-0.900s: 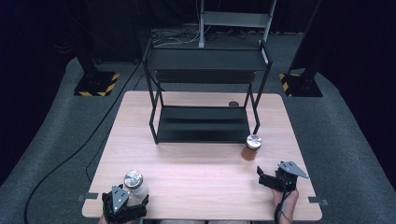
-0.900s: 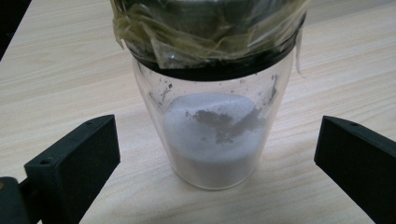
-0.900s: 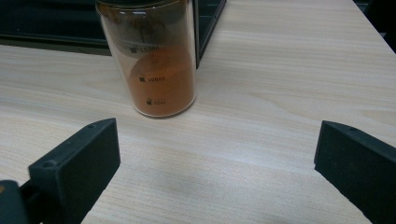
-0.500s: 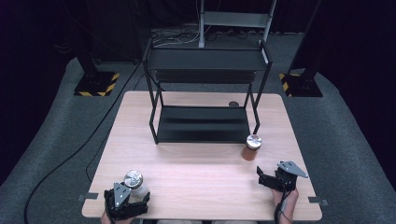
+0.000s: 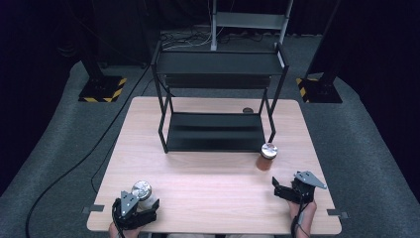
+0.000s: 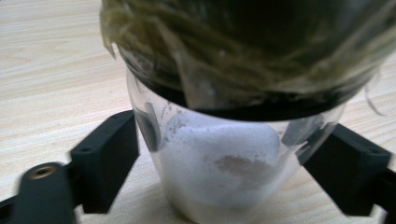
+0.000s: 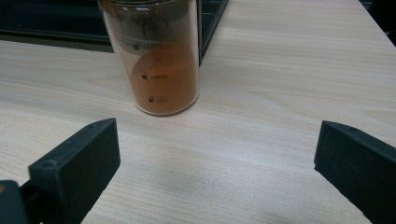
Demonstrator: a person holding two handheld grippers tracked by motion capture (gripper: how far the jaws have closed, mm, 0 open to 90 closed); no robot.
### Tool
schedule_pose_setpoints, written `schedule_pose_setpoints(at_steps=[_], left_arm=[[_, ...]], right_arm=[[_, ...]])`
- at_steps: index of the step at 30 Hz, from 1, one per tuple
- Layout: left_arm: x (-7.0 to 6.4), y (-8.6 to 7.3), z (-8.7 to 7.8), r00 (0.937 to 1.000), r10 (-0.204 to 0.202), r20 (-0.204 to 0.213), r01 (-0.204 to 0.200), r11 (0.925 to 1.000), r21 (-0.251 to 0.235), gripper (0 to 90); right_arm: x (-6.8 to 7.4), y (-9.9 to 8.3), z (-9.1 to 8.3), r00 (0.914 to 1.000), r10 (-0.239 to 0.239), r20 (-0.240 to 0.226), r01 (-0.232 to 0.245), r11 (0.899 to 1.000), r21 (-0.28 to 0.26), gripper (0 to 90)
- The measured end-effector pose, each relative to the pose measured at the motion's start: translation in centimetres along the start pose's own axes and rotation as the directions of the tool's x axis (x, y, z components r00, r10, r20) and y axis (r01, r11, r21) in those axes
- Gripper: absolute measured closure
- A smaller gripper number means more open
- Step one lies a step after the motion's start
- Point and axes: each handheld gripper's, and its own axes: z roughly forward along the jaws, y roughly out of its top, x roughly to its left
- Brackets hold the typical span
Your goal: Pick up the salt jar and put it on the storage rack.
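Note:
A clear jar (image 6: 224, 172) with white powder at the bottom and a greenish fibrous band higher up stands on the wooden table (image 5: 213, 183). In the high view this silver-lidded jar (image 5: 142, 190) sits at the front left. My left gripper (image 6: 229, 158) is open, with one jaw close on each side of the jar's wall; I cannot tell if they touch. A jar of orange powder (image 7: 154, 65) with a silver lid (image 5: 269, 149) stands by the rack's right front leg. My right gripper (image 5: 287, 186) is open a short way in front of it, nothing between its jaws (image 7: 217, 158).
A black two-level rack (image 5: 215, 131) takes up the table's middle and back. A small dark disc (image 5: 247, 110) lies behind it on the right. Bare wood stretches between the two grippers. Cables run along the grey carpet on the left.
My left gripper has edged slightly forward, bringing its jaws around the white-powder jar. The right gripper and both jars have stayed in place.

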Motion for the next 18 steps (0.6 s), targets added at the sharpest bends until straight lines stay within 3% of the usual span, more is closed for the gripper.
schedule_pose_setpoints(at_steps=[8,18], left_arm=[[0.0,-0.35,0.05,1.0,0.001,0.001,0.0,0.9999,-0.015,29.9],[0.13,-0.09,0.03,1.0,0.006,0.007,-0.006,1.0,-0.005,30.4]], right_arm=[[0.04,0.07,0.04,1.0,-0.001,0.001,0.001,1.0,0.004,0.0],[0.05,0.13,0.08,1.0,-0.002,0.001,0.002,1.0,0.007,0.0]])
